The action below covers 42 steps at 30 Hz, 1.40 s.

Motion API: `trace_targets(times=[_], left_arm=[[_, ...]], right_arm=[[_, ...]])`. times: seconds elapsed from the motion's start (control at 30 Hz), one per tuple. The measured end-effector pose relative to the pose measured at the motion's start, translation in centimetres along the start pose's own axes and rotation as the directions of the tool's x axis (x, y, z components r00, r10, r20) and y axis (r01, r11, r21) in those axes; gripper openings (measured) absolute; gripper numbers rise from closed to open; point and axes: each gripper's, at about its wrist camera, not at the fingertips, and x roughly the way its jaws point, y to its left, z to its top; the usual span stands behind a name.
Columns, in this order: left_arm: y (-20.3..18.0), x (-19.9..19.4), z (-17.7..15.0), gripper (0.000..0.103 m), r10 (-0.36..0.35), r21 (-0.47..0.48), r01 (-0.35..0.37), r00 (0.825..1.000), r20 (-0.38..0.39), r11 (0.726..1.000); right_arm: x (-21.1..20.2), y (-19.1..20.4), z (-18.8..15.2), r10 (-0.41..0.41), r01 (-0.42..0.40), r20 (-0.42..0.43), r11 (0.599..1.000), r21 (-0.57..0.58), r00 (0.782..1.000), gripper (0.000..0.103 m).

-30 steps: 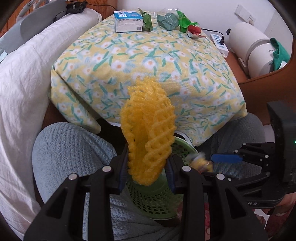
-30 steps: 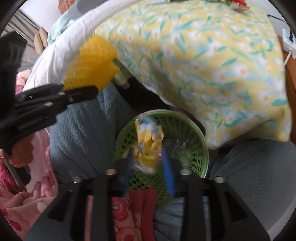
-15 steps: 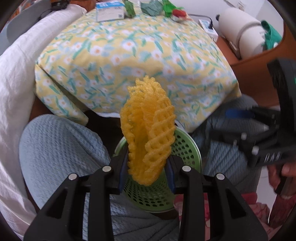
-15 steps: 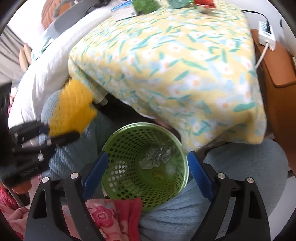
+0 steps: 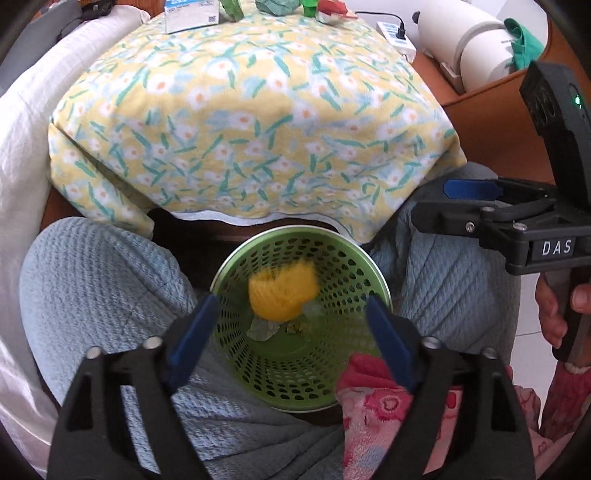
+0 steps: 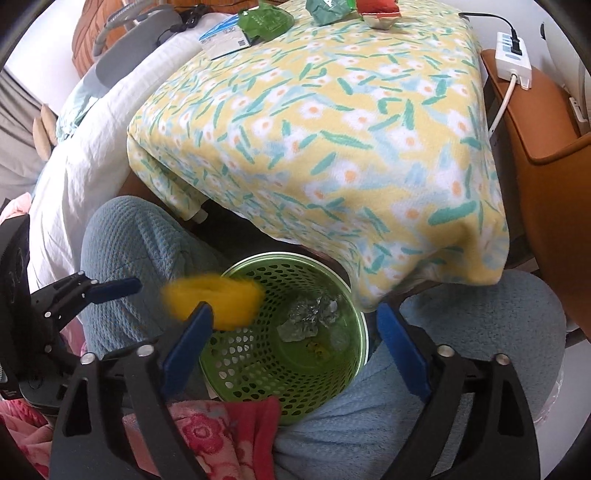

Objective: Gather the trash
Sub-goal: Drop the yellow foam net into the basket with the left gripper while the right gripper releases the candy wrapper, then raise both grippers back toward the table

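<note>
A green perforated basket (image 5: pixel 354 243) (image 6: pixel 354 295) stands between a person's knees. A yellow foam net (image 5: pixel 282 293) (image 6: pixel 214 301), blurred, is falling into its mouth, free of both grippers. My left gripper (image 5: pixel 291 332) hangs over the basket, its jaws opening wide with nothing pressed between them. My right gripper (image 6: pixel 295 339) is above the basket too, its jaws still opening and empty. Crumpled clear wrappers (image 6: pixel 310 319) lie at the basket's bottom. More trash sits at the far edge of the flowered cloth: a blue-white carton (image 5: pixel 192 14), green wrappers (image 6: pixel 264 22) and a red packet (image 6: pixel 380 11).
The table under the yellow flowered cloth (image 5: pixel 251 122) overhangs the basket's far rim. The person's knees in blue-grey fabric (image 5: pixel 99 280) flank the basket; a pink flowered garment (image 6: pixel 207 432) lies at its near side. White bedding (image 5: pixel 26 110) is left, a power strip (image 6: pixel 513 55) right.
My left gripper has opened and let go of the yellow foam net, which now drops into the basket. My right gripper released its yellow wrapper earlier, opened wide and drew back to the right.
</note>
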Motion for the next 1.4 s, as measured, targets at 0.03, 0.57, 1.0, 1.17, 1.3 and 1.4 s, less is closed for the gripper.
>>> trace_targets(times=[0.03,0.57,1.0,1.17,1.3,1.4], left_arm=[[0.2,-0.2,0.1,0.085,0.004,-0.007,-0.004,1.000,0.008,1.000],[3.1,-2.5,2.1,0.094,0.063,-0.099,-0.052,0.991,0.119,0.994],[4.2,-4.0,9.3,0.094,0.132,-0.096,-0.111,0.960,0.248,0.989],[4.8,-3.9,13.4,0.094,0.146,-0.113,-0.119,0.947,0.287,0.987],[4.8,-3.5,16.0,0.094,0.162,-0.119,-0.131,0.939,0.304,0.984],[4.9,-3.0,17.4,0.094,0.162,-0.123,-0.129,0.937,0.309,0.984]], right_arm=[[-0.1,0.0,0.0,0.001,-0.001,0.001,1.000,0.002,1.000,0.093],[-0.7,-0.2,0.8,0.008,-0.009,0.029,1.000,0.024,1.000,0.093],[-3.5,-0.3,10.2,-0.060,0.064,0.229,0.998,-0.013,0.972,0.093],[-2.9,-2.8,15.8,-0.101,0.086,0.280,0.994,0.064,0.955,0.093],[-0.9,-5.1,19.9,-0.136,0.107,0.288,0.987,0.116,0.948,0.093],[0.2,-5.8,21.6,-0.155,0.124,0.285,0.985,0.123,0.946,0.090]])
